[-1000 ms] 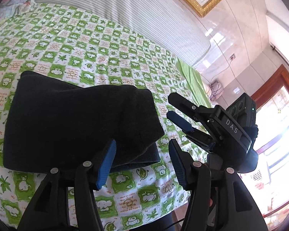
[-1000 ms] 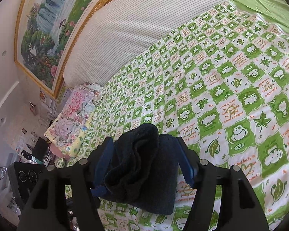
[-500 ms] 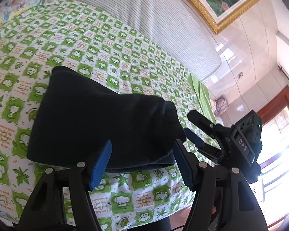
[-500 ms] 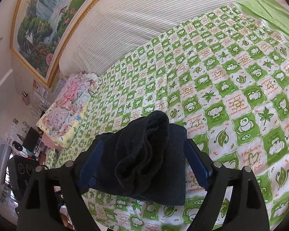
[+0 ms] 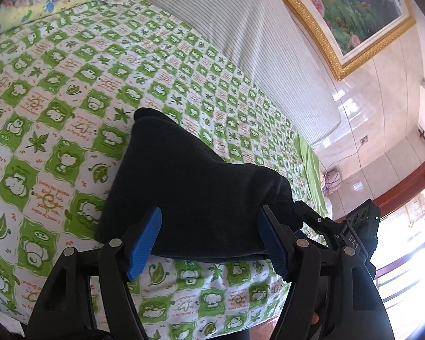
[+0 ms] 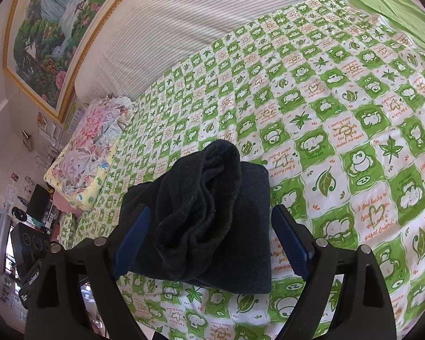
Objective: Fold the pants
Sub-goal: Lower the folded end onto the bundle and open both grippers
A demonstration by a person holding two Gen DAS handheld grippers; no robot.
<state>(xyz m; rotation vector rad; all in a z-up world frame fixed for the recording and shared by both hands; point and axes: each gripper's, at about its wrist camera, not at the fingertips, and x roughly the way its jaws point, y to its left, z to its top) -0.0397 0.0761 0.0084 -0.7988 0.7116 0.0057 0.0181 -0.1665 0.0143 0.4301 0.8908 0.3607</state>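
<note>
Both grippers have let go: the left gripper [image 5: 209, 239] is opening wider, and the right gripper [image 6: 212, 239] stands wide. The folded pants [image 6: 212, 221] lie on the bed [image 6: 354, 113] between the jaws, untouched; folding seems finished.

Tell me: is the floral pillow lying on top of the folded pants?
No, the floral pillow sits apart at the bed's edge, away from the folded pants.

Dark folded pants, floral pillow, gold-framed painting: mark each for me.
Dark folded pants [image 6: 212, 226]: right wrist view, on the bunched top layer.
Floral pillow [image 6: 90, 153]: right wrist view, on its flowered top face.
Gold-framed painting [image 5: 351, 8]: left wrist view, on the painted canvas.
</note>
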